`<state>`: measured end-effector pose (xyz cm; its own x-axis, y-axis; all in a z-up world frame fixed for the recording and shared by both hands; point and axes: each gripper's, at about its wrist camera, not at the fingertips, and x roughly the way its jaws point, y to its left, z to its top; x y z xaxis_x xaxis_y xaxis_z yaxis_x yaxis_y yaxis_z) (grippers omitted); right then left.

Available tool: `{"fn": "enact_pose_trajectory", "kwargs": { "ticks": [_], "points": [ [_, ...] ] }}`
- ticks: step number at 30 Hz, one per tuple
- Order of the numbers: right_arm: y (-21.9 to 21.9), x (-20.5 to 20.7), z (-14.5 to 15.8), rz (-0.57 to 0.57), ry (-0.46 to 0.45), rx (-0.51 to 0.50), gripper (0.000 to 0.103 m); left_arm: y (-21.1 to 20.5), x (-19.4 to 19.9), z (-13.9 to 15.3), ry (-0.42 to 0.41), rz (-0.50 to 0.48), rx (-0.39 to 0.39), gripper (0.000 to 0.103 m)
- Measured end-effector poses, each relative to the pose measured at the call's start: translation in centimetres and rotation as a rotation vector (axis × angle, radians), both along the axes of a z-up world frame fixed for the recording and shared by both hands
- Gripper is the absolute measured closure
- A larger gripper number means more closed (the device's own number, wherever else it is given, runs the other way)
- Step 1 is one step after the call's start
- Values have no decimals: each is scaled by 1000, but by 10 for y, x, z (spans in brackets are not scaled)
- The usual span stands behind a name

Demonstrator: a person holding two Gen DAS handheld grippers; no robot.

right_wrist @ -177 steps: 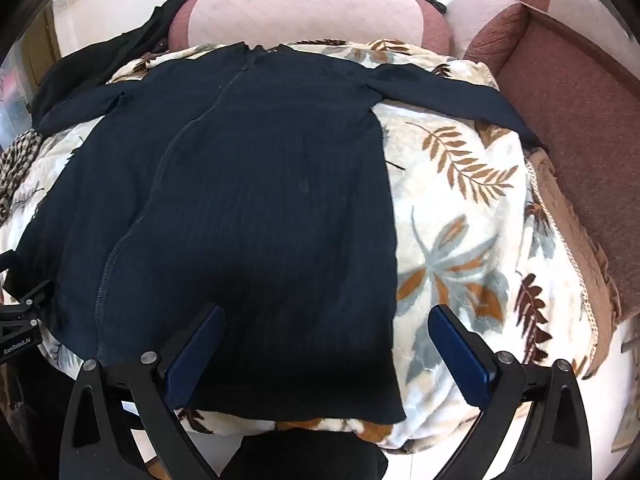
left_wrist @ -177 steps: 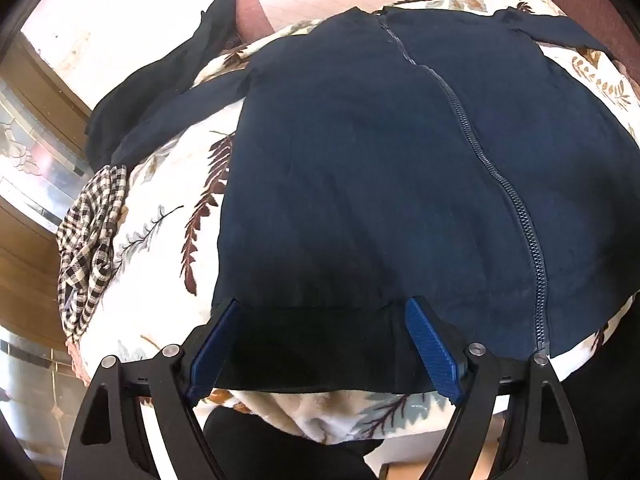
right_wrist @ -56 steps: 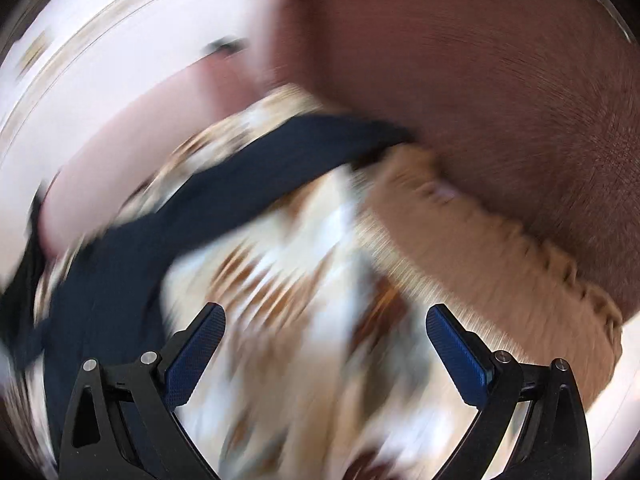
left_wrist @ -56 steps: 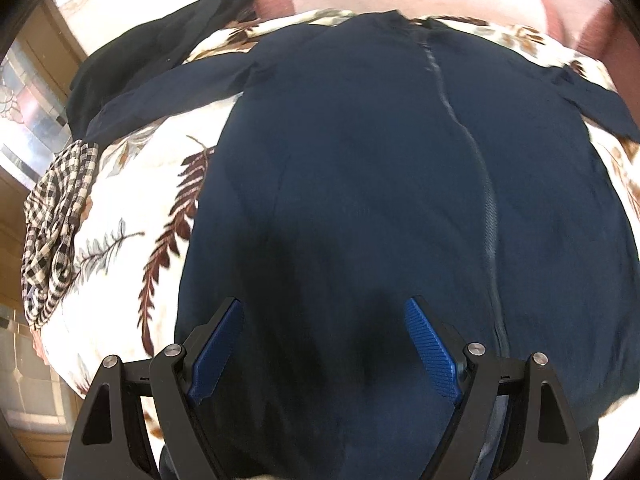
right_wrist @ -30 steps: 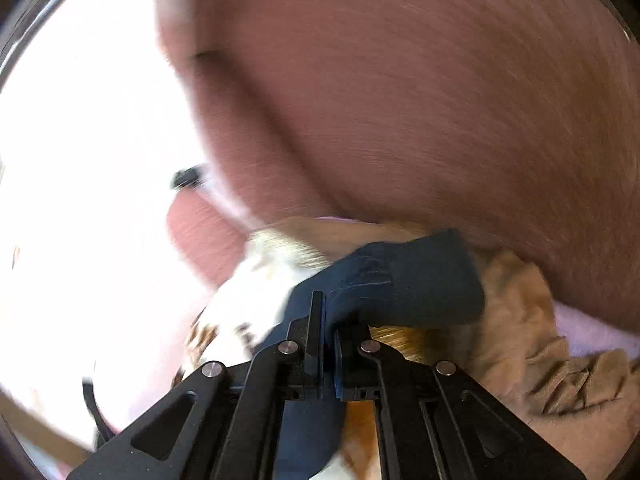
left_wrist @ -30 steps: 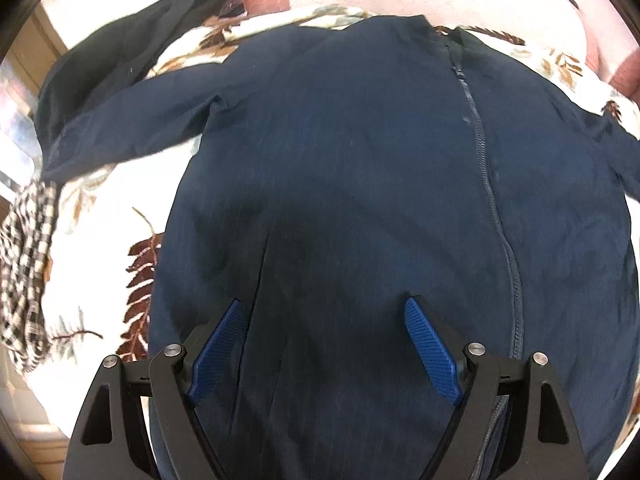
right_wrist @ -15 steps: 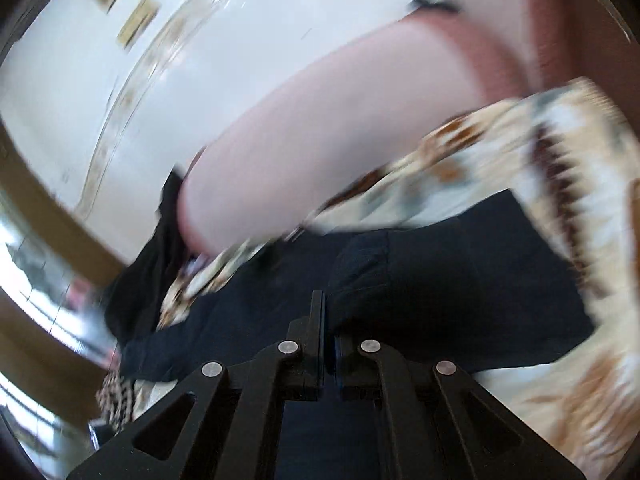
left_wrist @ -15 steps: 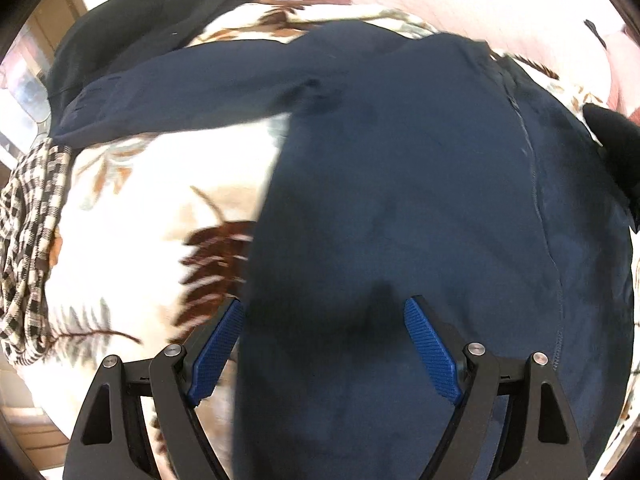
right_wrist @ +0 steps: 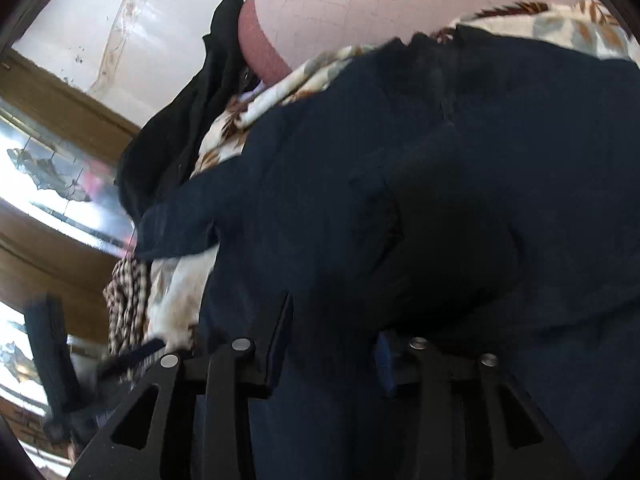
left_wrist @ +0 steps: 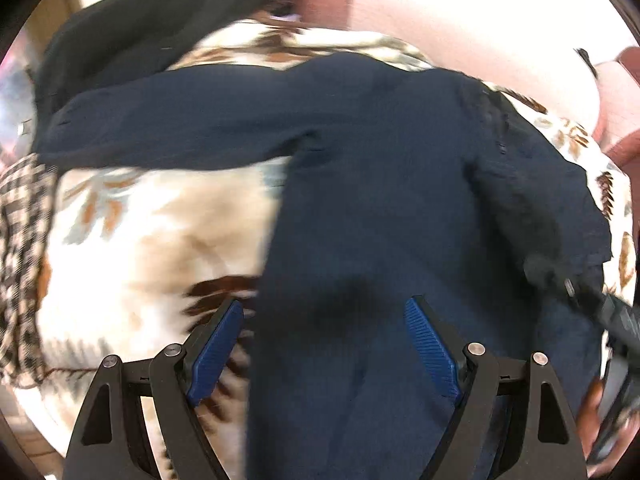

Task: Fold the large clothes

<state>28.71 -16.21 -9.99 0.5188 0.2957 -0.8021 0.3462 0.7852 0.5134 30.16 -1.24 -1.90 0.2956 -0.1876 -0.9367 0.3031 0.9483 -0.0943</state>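
A large navy zip-front garment [left_wrist: 372, 184] lies on a leaf-print blanket [left_wrist: 152, 248]. Its left sleeve [left_wrist: 168, 124] stretches out to the left. Its right sleeve [left_wrist: 516, 184] is folded across the body. My left gripper [left_wrist: 324, 340] is open and empty, low over the garment's left side edge. My right gripper [right_wrist: 332, 356] is open just above the garment [right_wrist: 460, 208], with the released sleeve end [right_wrist: 440, 224] lying in front of it. The right gripper also shows at the right edge of the left wrist view [left_wrist: 592, 304].
A black garment [left_wrist: 160, 28] is draped at the back left, also seen in the right wrist view [right_wrist: 188, 120]. A checked cloth [left_wrist: 20, 264] hangs at the blanket's left edge. A pink cushioned backrest [left_wrist: 460, 12] runs behind. A wooden window frame [right_wrist: 52, 112] stands at the left.
My right gripper carried the right sleeve across the garment's body and has opened, letting it go. My left gripper moved left toward the garment's side edge, still open.
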Motion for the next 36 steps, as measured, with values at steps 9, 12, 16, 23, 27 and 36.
{"fn": "enact_pose_trajectory", "kwargs": {
  "ticks": [9, 12, 16, 23, 27, 36],
  "points": [
    [-61, -98, 17, -179, -49, 49, 40, -111, -3, -28, 34, -133, 45, 20],
    [-89, -126, 19, -272, -76, 48, 40, -153, -6, -42, -23, -134, 192, 20],
    [-108, -145, 18, -326, -98, 68, 40, -183, 16, -68, 24, -97, 221, 66],
    [-150, -168, 27, -453, -172, 51, 40, -137, 77, -12, -141, 79, 52, 100],
    [-175, -169, 28, -514, -205, 78, 40, -93, 124, -9, -137, 166, 55, 100],
    [-211, -143, 4, -701, -164, 54, 40, -83, 125, -38, 14, 71, -116, 61]
  ]
}}
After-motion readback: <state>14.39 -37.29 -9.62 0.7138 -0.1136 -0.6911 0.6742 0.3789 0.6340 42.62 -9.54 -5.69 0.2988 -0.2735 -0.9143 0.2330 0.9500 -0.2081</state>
